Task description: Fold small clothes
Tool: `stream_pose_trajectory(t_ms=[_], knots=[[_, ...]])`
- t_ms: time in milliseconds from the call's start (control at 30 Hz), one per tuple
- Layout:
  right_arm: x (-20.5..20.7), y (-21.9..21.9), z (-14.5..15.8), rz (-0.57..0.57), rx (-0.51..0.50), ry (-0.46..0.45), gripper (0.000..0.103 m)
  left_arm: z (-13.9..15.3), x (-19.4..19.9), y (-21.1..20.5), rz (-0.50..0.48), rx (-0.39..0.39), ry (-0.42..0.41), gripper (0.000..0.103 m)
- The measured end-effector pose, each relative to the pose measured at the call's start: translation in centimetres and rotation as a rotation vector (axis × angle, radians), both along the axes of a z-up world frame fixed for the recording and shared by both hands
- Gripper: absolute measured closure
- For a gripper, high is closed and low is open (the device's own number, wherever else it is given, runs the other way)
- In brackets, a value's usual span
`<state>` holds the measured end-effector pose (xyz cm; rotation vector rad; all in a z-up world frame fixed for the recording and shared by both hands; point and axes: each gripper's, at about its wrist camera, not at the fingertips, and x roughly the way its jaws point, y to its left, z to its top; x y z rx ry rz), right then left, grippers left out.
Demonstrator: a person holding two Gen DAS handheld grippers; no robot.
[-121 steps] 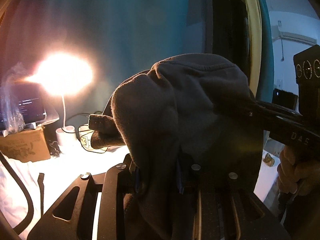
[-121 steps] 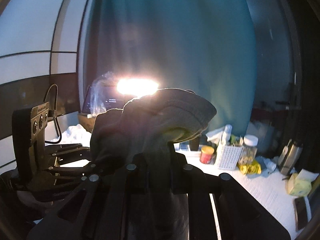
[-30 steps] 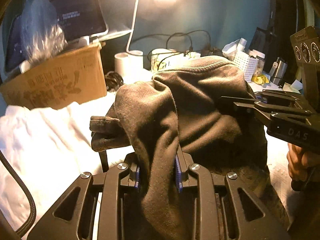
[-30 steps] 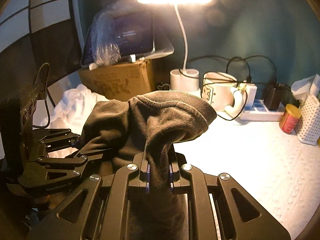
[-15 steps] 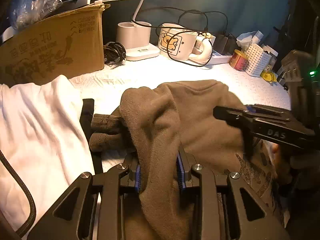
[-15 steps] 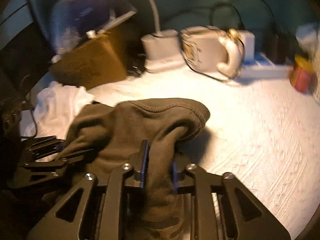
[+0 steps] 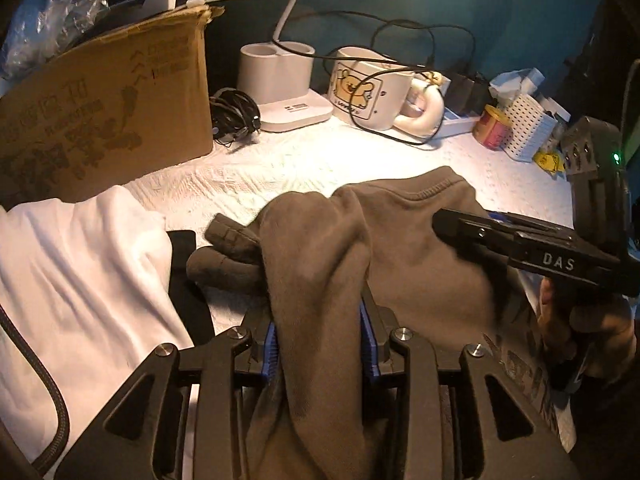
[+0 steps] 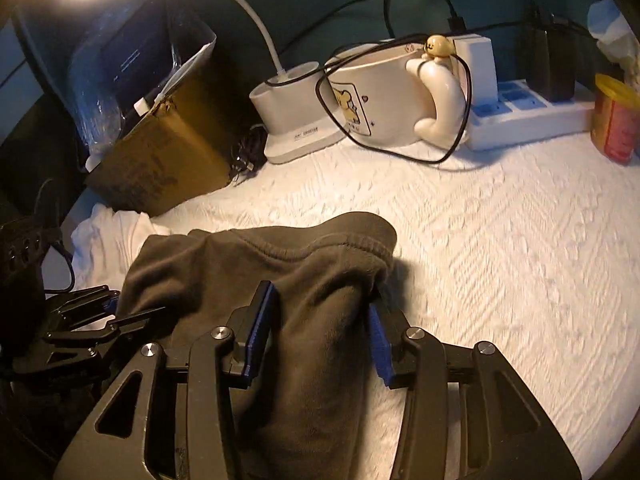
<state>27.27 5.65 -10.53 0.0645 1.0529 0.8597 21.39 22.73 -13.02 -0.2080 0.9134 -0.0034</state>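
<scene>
The brown garment (image 7: pixel 400 248) lies bunched on the white textured tabletop (image 7: pixel 304 168), its stitched hem edge toward the mug and its nearer folds running back between both sets of jaws. The left gripper (image 7: pixel 320 340) has a thick fold of the cloth between its 2 blue pads (image 7: pixel 271 344); the cloth fills the gap and touches both pads, and the jaws are opening. In the right wrist view the right gripper (image 8: pixel 316 328) straddles another fold of the same garment, but here the blue pads (image 8: pixel 260 320) stand apart from the cloth on either side, so this grip is released, and the jaws are opening wider. The left wrist view shows the right gripper from the side, held in a hand (image 7: pixel 576 320) just above the garment's right part.

A white cloth (image 7: pixel 80 272) lies to the left of the garment, touching a dark strap or band beside it. Behind, along the teal wall, stand a cardboard box (image 7: pixel 104 112), a white lamp base (image 7: pixel 284 92), a cream mug with a bear print (image 7: pixel 368 88) looped by a black cable (image 7: pixel 400 40), a power strip (image 8: pixel 528 112) and a red and yellow tin (image 8: pixel 616 120).
</scene>
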Motion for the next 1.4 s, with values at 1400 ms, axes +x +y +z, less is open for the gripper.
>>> stream_pose_trajectory(t_ms=[1400], knots=[[-7.1, -4.3, 3.4, 0.000, -0.142, -0.145, 0.057, 1.1, -8.3, -4.0, 0.059, 0.068, 0.027, 0.068]])
